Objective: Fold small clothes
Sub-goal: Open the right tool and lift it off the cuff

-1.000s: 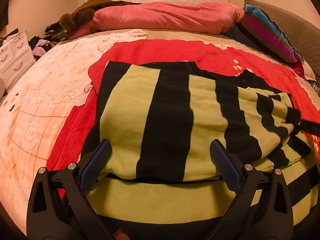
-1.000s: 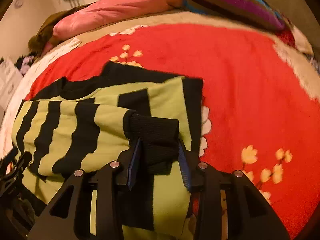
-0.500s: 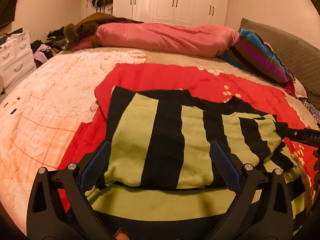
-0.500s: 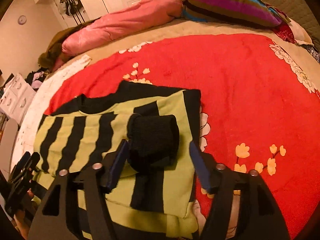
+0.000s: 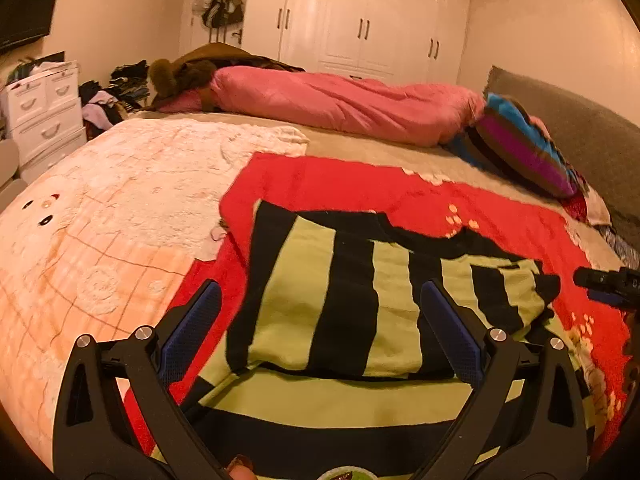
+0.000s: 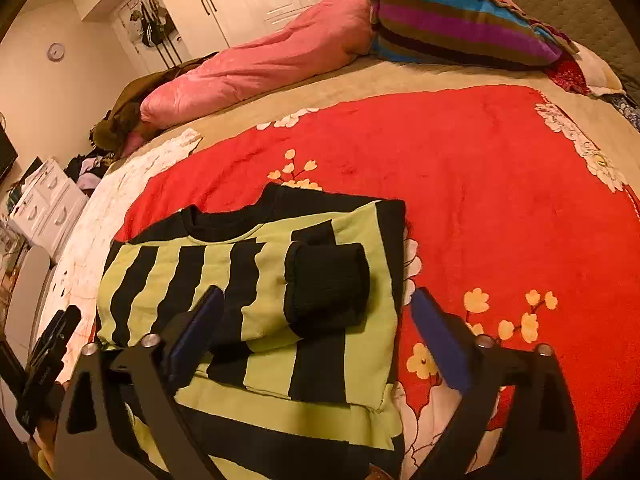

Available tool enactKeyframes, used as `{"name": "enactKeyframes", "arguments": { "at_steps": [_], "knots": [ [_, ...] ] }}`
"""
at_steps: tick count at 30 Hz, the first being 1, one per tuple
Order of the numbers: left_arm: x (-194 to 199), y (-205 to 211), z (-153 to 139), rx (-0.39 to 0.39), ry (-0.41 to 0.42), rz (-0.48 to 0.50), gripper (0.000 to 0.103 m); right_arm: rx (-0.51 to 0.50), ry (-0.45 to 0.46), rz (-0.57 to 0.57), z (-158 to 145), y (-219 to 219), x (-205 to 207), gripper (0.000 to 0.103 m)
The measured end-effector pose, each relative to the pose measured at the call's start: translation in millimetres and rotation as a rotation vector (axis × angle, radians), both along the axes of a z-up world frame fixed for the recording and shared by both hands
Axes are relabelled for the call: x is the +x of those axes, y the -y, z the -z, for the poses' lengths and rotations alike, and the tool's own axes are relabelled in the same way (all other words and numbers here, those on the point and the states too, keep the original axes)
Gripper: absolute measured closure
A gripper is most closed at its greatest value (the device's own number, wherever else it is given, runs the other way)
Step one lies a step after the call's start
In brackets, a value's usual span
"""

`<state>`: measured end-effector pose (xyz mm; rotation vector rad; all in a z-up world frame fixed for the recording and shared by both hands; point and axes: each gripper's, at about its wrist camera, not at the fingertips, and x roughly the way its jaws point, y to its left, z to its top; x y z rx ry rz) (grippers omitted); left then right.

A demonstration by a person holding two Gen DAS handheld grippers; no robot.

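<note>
Hovering low over the bed, my left gripper (image 5: 320, 328) fills the bottom of its frame, its two blue-padded fingers (image 5: 191, 332) spread wide and holding nothing. Between them, at centre frame, lies the one garment in view, a lime-green and black striped knit sweater (image 5: 352, 304), sleeves folded across its body, resting on a red fleece blanket with cream blossoms (image 5: 360, 176). A fingertip of my own hand peeks in at the bottom edge.

My right gripper (image 6: 316, 328) likewise hangs above the sweater (image 6: 200, 276) in the lower half of its view, jaws wide apart and empty, tilted a little clockwise. Its left pad (image 6: 192, 332) sits over the striped sleeve; its right pad is over the red blanket (image 6: 480, 184), clear of the cloth. One black ribbed cuff (image 6: 326, 286) lies just ahead, between the fingers, touching neither. My left gripper (image 6: 44, 360) shows as a dark shape at the lower left edge.

Across the top of both frames: one pink quilted duvet (image 5: 344, 104), rolled long; one blue, purple and brown striped pillow (image 6: 456, 28) at upper right; one pale peach blanket (image 5: 100, 216) at left; one white chest of drawers (image 5: 42, 108) at far left; white wardrobe doors (image 5: 360, 20) behind.
</note>
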<state>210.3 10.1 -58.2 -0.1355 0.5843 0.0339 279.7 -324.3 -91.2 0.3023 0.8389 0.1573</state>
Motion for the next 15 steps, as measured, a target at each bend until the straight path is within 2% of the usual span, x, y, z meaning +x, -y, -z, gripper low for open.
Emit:
{"name": "enactKeyframes", "arguments": {
  "at_steps": [6,9,15],
  "knots": [
    [-7,-6,-7,-0.025,0.0,-0.025,0.009,0.003,0.004,0.003,-5,3,-5,0.006],
    [-10,-9,-11,-0.017,-0.023,-0.053,0.009,-0.002,0.007,0.0,-9,3,-9,0.005],
    [-21,-26,-18,-0.056,-0.055,-0.119,0.009,0.006,0.022,-0.025,-17,4,-22,0.005]
  ]
}}
